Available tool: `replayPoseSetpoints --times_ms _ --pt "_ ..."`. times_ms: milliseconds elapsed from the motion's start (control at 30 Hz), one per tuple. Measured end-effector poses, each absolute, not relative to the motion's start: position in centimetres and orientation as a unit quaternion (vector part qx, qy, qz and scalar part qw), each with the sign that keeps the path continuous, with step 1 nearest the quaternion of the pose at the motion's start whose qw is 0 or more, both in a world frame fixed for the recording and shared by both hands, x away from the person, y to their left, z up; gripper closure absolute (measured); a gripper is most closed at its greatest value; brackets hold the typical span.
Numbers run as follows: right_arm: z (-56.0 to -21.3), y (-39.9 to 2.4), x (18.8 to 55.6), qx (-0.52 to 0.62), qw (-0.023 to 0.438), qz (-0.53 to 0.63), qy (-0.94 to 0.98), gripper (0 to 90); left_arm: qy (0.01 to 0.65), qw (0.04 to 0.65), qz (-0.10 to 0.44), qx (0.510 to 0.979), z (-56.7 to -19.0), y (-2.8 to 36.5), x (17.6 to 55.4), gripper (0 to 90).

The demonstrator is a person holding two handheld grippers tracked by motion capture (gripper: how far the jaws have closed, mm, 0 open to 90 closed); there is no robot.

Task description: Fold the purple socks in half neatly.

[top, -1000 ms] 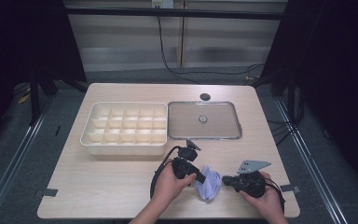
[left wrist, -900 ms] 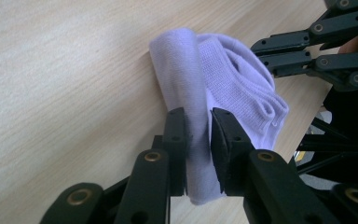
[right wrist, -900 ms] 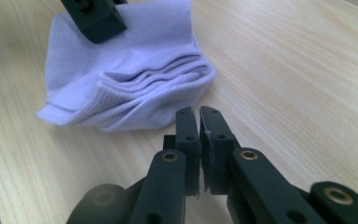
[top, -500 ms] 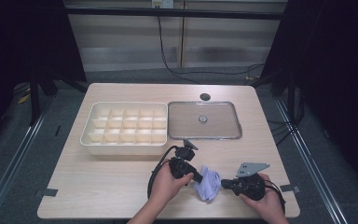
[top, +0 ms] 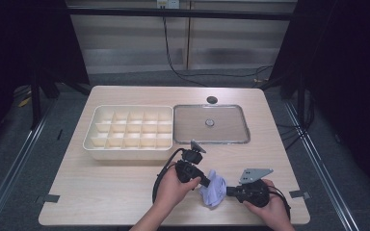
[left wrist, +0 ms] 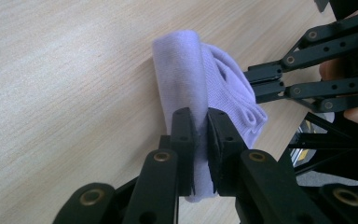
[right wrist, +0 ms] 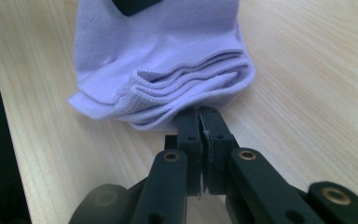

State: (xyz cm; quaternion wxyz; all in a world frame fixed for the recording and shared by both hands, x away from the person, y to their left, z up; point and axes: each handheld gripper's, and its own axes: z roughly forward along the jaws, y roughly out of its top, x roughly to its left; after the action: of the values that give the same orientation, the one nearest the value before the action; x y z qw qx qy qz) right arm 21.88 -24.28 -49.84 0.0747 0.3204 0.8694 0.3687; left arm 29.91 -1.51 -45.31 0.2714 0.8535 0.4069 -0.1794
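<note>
Pale wooden table (top: 106, 192) carries a folded lilac knit sock (top: 213, 188) near its front edge; the left hand-held gripper (top: 205, 182) and right hand-held gripper (top: 228, 191), both held level, each pinch it from opposite sides.

Soft knitted cloth for the pale lilac sock (left wrist: 186, 79), matt, with fine ribs along the cuff edges and a slightly fuzzy surface. Light wood grain on the table (top: 101, 187), smooth and matt, with thin darker streaks. Black matt plastic for the left gripper (left wrist: 200, 135) and the right gripper (right wrist: 199, 126), hard and a little grainy, with small brass-coloured metal rivets at the joints. Cream plastic for the divided box (top: 89, 144), smooth with a faint sheen. Shiny metal rim and see-through glossy middle on the flat lid (top: 243, 139), with a small metal knob.
</note>
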Motion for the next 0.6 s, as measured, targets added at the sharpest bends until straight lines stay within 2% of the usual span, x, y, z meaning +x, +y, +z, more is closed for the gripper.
replayPoseSetpoints --times_ms 600 --pt "-49.92 -23.38 22.03 0.319 0.072 0.373 0.868 87.2 0.386 0.274 -0.17 0.864 -44.44 -2.34 29.45 82.0"
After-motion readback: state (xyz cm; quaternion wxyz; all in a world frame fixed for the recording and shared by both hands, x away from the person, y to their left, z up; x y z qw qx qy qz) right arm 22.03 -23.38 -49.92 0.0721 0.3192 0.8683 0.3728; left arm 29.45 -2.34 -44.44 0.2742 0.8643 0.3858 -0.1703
